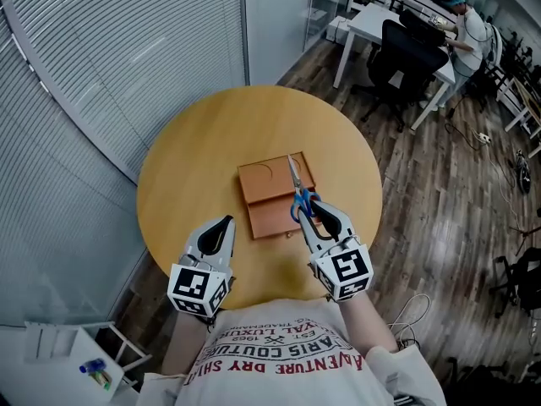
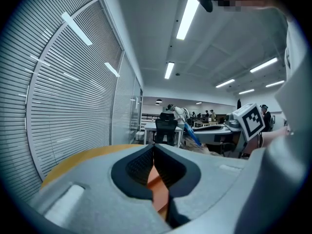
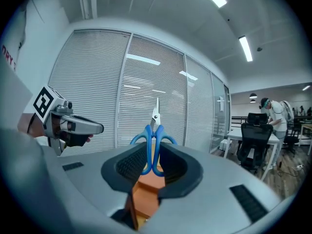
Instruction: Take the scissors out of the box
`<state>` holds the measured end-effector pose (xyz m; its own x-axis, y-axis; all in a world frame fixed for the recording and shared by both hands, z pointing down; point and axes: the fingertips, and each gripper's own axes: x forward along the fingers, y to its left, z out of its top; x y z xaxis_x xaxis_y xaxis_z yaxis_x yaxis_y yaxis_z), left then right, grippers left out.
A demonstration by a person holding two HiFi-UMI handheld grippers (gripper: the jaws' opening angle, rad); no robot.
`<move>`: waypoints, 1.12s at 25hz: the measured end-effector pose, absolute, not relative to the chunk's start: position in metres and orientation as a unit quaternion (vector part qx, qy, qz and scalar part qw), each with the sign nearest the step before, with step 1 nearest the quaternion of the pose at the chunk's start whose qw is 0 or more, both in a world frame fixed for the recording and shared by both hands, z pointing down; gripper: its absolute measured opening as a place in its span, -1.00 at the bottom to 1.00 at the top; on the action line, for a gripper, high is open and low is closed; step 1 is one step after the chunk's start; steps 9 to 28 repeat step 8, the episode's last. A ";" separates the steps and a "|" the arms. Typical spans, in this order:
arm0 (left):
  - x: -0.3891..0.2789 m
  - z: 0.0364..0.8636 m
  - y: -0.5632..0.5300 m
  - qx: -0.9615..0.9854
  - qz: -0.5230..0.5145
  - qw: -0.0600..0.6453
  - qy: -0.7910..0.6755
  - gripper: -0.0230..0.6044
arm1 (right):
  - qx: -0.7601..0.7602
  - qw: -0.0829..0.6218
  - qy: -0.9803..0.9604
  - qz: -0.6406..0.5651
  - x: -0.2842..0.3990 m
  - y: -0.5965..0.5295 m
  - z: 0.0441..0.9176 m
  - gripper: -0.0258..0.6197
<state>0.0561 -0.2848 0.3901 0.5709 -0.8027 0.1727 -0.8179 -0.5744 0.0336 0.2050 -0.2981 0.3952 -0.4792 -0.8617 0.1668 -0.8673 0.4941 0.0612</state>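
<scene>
- The fingers (image 3: 127, 167) of your right gripper (image 3: 152, 153) are closed on the two loops of the blue-handled steel scissors (image 3: 155, 117). The dark ribbed pads press on the loops from either side.
- The scissors' blades are shut and stick out past the fingertips, pointing away from you. In the right gripper view the tip stands free against the window blinds (image 3: 102, 82).
- The fingers (image 2: 139, 167) of your left gripper (image 2: 154, 152) meet at their tips with nothing between them. Only a strip of orange-brown shows through the gap lower down.
- In the head view the right gripper (image 1: 313, 218) holds the scissors (image 1: 297, 191) over the right side of the flat, brown, square cardboard box (image 1: 266, 194). The handles are above its near part and the blades reach across its far part.
- The box lies open in two panels, one behind the other, near the middle of the round, light wooden surface (image 1: 194, 142).
- Your left gripper (image 1: 221, 231) sits at the near left of the surface, beside the box's near left corner and apart from it. It is level with the right one, and both point the same way.
- Beyond the surface are dark wood flooring (image 1: 439, 218), a black office chair (image 1: 406, 57) at a white desk (image 1: 372, 19), and a person (image 1: 469, 32) bent over that desk.
</scene>
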 end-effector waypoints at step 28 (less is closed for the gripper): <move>0.071 0.396 -0.299 0.885 0.077 0.061 -0.455 -0.89 | 0.501 0.088 -0.861 0.024 0.218 -0.306 0.396 -0.64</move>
